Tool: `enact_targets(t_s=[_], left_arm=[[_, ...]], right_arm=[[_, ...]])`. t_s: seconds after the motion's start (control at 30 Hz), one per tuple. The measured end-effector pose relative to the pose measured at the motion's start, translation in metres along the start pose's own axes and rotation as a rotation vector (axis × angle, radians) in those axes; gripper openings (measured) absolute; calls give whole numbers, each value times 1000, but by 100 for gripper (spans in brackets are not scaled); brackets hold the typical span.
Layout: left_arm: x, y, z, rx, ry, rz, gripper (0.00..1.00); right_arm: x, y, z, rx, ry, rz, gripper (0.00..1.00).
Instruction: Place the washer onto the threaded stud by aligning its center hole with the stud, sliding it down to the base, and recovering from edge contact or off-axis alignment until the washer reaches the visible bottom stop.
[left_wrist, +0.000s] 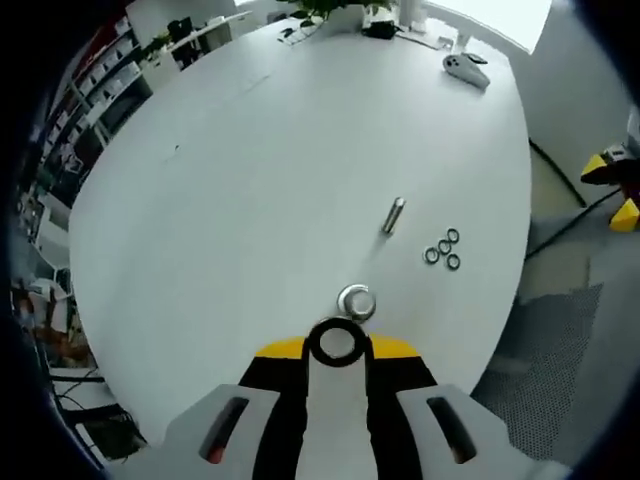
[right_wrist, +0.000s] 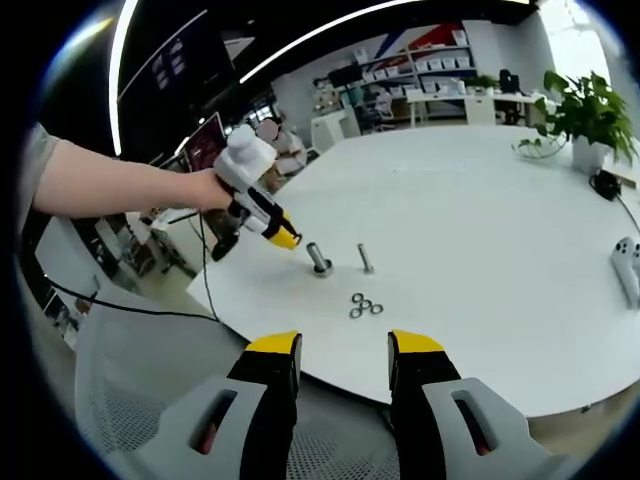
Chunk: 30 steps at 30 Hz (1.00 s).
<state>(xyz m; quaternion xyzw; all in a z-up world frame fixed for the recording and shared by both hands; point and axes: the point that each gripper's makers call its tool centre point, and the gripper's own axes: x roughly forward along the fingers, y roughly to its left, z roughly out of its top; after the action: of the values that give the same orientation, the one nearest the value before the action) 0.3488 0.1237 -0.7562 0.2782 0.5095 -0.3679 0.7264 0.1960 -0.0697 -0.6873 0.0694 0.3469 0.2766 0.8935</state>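
My left gripper (left_wrist: 335, 350) is shut on a dark washer (left_wrist: 335, 343), held flat between its yellow tips. Just beyond the tips stands a silver threaded stud (left_wrist: 356, 302) on its round base, seen almost from above. In the right gripper view a hand holds that left gripper (right_wrist: 283, 237), its tip close to the left of the same stud (right_wrist: 319, 260) and slightly above it. A second stud (left_wrist: 394, 215) (right_wrist: 366, 258) stands nearby. Three spare washers (left_wrist: 443, 248) (right_wrist: 365, 306) lie together on the white table (left_wrist: 250, 180). My right gripper (right_wrist: 343, 350) is open, off the table's near edge.
A white game controller (left_wrist: 466, 68) (right_wrist: 625, 265) lies far across the table. A potted plant (right_wrist: 585, 110) stands at the far edge. A mesh chair (right_wrist: 130, 400) sits below the table's near edge. Cables run on the floor (left_wrist: 570, 215).
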Motion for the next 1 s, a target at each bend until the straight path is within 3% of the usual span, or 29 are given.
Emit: enact_targets(t_s=[0.57, 1.0], left_arm=[[12, -15, 13, 64, 35, -34, 19], [24, -17, 13, 114, 77, -39, 19]], right_arm=[[0, 0, 0, 2, 1, 2, 37], [1, 1, 0, 1, 2, 3, 37]])
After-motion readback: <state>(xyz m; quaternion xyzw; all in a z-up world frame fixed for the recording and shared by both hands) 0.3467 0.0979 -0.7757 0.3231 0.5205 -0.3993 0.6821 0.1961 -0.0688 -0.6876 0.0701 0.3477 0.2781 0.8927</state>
